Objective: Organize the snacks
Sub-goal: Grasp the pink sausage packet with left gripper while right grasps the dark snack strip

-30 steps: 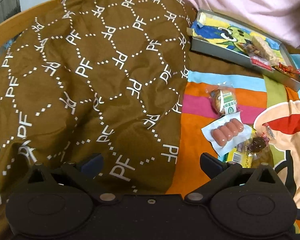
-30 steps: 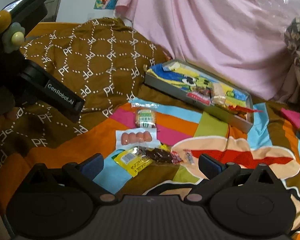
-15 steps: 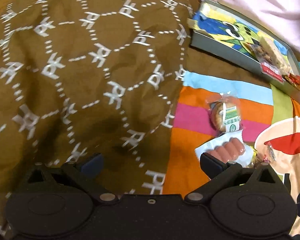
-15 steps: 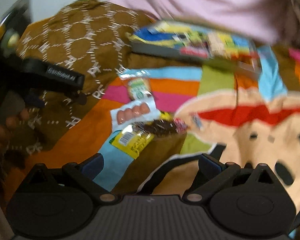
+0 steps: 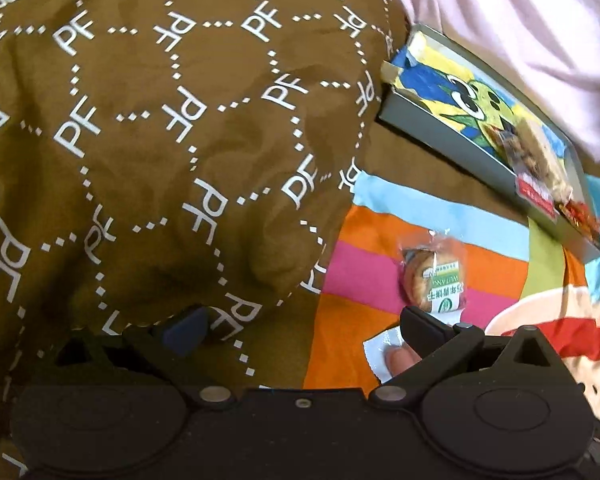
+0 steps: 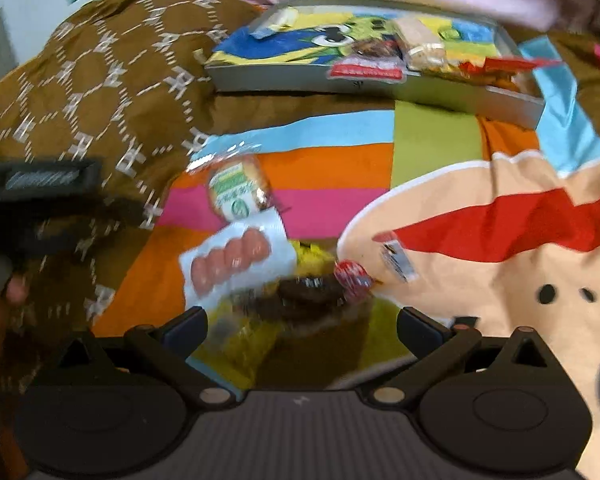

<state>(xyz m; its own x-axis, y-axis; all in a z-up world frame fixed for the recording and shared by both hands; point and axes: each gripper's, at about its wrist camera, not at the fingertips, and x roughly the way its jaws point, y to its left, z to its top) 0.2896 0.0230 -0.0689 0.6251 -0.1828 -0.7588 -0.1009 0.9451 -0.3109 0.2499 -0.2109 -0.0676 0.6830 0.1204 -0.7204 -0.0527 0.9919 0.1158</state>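
Loose snacks lie on a striped cartoon blanket (image 6: 340,168): a round cake in a clear green-labelled wrapper (image 6: 238,192), a pack of pink sausages (image 6: 236,260), a yellow packet (image 6: 256,336), a dark brown snack (image 6: 304,296) and a small red candy (image 6: 352,276). A grey tray (image 6: 380,84) with a cartoon liner holds several snacks at the back. My right gripper (image 6: 302,326) is open just above the yellow packet and dark snack. My left gripper (image 5: 300,328) is open, low over the brown cloth, with the cake (image 5: 434,280) and sausage pack (image 5: 388,356) by its right finger.
A brown quilt with white PF print (image 5: 160,140) is bunched on the left. Pink fabric (image 5: 520,32) hangs behind the tray (image 5: 452,140). The left gripper's body (image 6: 40,184) and a hand show at the left edge of the right wrist view.
Both grippers have moved forward and down toward the loose snacks. The right gripper now hovers over the yellow packet. Both stay open.
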